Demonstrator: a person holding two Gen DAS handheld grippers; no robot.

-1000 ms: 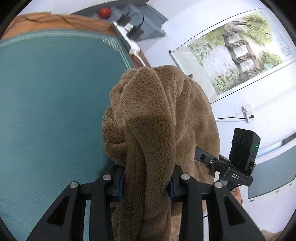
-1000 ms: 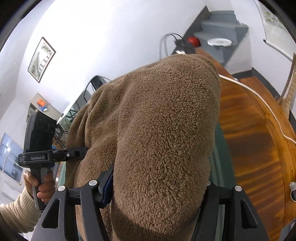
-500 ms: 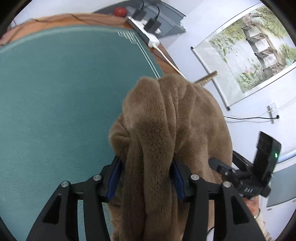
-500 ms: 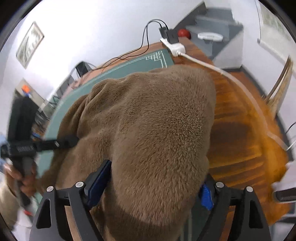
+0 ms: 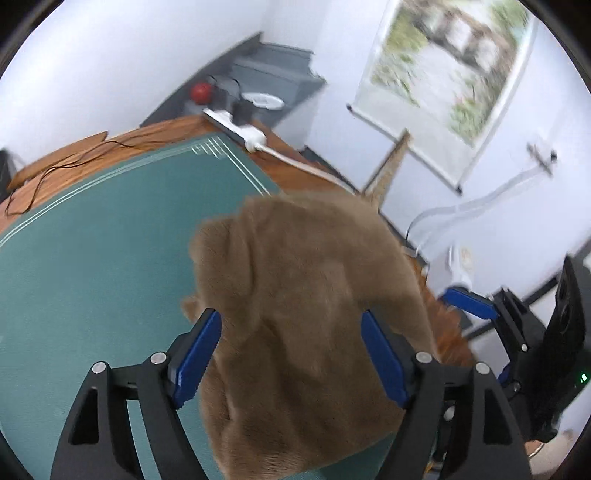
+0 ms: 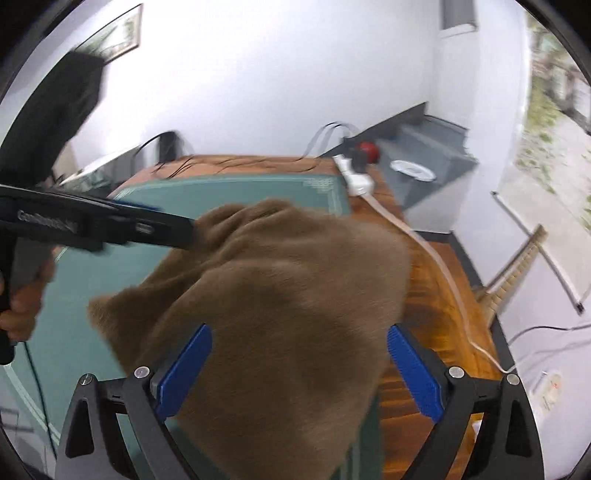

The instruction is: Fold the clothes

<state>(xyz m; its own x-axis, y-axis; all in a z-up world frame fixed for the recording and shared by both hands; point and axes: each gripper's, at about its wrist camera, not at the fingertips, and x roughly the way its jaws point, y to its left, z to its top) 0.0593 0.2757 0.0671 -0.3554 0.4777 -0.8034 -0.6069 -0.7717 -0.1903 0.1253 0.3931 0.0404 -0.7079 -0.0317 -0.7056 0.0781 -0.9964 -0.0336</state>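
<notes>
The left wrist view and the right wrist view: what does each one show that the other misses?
Only the left wrist view shows the left gripper from behind, blue pads apart, jaws opening, brown fleece garment between them. Only the right wrist view shows the framed picture on the wall, the hand on the left handle, and the right gripper, also opening. Both show the garment, the green mat, the white power strip and the red ball.

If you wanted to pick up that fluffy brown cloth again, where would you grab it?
Probably its free corner sticking out over the green mat, coming from the mat side. It is thin and flat there, while the middle of the brown cloth is bunched thick.
</notes>
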